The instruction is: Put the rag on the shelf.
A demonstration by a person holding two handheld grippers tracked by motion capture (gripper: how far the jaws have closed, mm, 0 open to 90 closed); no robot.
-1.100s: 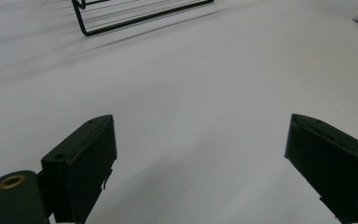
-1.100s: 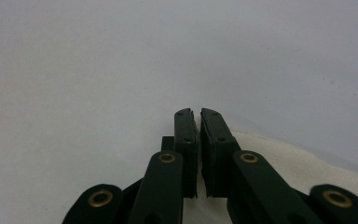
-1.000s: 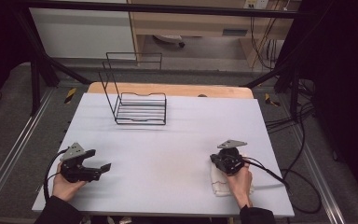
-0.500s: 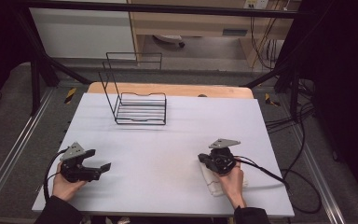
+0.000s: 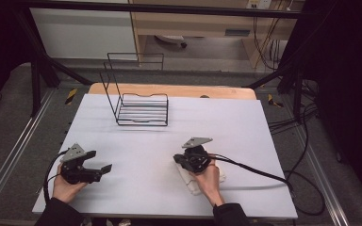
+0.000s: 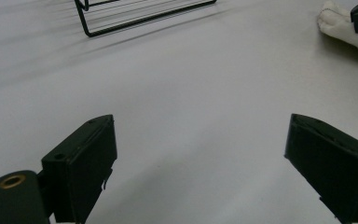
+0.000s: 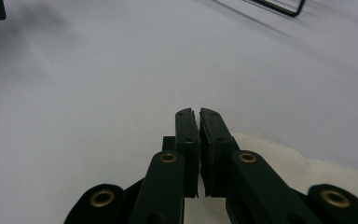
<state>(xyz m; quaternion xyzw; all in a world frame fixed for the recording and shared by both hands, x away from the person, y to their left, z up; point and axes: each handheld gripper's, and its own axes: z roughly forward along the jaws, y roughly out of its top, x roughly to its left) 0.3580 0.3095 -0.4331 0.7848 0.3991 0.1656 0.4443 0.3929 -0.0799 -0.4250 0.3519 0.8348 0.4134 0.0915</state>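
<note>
On the white worktop [image 5: 136, 141], near its front edge right of centre, a crumpled white cloth [image 5: 188, 181] lies under the right gripper [image 5: 178, 161] and the hand on it. Jaws are clenched pad to pad; whether a fold is pinched I cannot tell, the cloth trails just behind and right of them. Left gripper [image 5: 104, 168] rests well apart at the front left, jaws spread wide and empty. The black wire rack [image 5: 141, 109] stands far back; the right hand is much nearer the cloth.

The right gripper [image 5: 181, 162] rests on a white cloth [image 5: 193, 181] near the table's [image 5: 245, 132] front edge, jaws together.
</note>
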